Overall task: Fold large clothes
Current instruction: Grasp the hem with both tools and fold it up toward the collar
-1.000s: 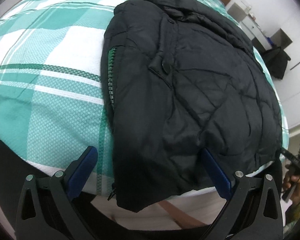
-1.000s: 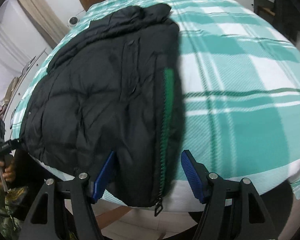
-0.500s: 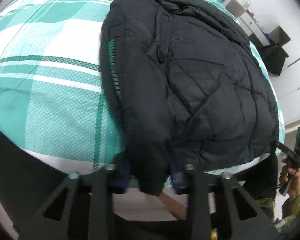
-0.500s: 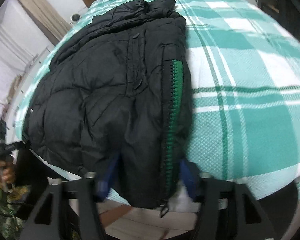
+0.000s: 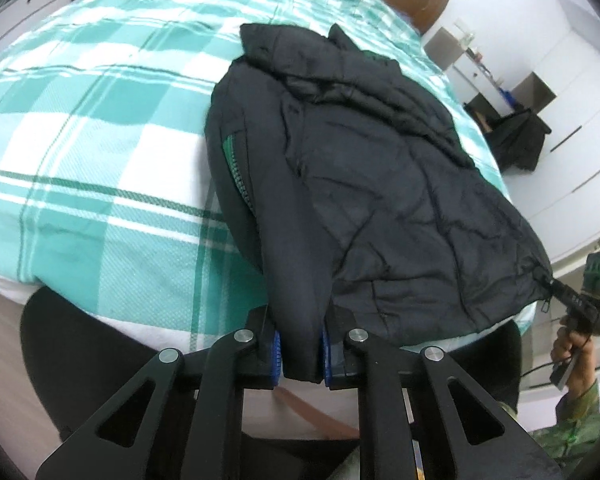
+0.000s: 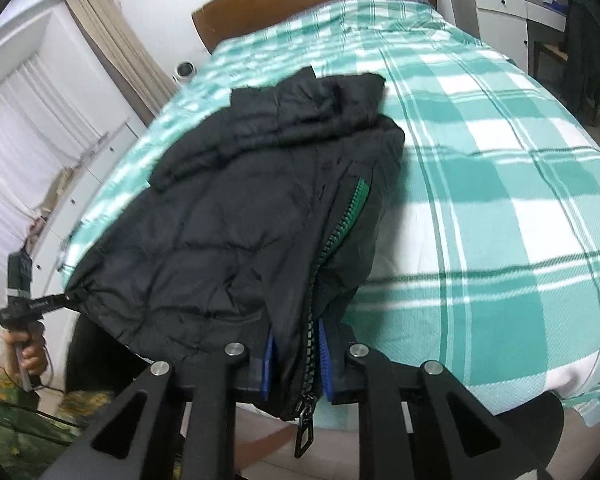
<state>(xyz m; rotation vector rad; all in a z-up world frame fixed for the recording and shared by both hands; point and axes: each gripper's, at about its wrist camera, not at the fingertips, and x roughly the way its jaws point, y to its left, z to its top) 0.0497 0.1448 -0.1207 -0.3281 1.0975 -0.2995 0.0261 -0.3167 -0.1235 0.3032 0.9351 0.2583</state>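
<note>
A black quilted jacket (image 5: 380,184) with a green zipper lies folded lengthwise on the bed, collar at the far end. It also shows in the right wrist view (image 6: 236,232). My left gripper (image 5: 299,350) is shut on the jacket's bottom hem at one corner, lifted a little off the bed. My right gripper (image 6: 296,360) is shut on the hem at the zipper corner, with the zipper pull hanging below it. Each gripper shows in the other's view, the right (image 5: 560,294) and the left (image 6: 56,300), both pinching the hem.
The bed (image 6: 500,168) has a green and white checked cover and a wooden headboard (image 6: 308,4). A desk and a dark chair (image 5: 516,136) stand to one side, curtains and drawers (image 6: 60,128) to the other. The bed's foot edge is just below the grippers.
Both grippers went from open around the hem to shut on it. They have lifted the hem and pulled back a little, so more of the bed shows.
</note>
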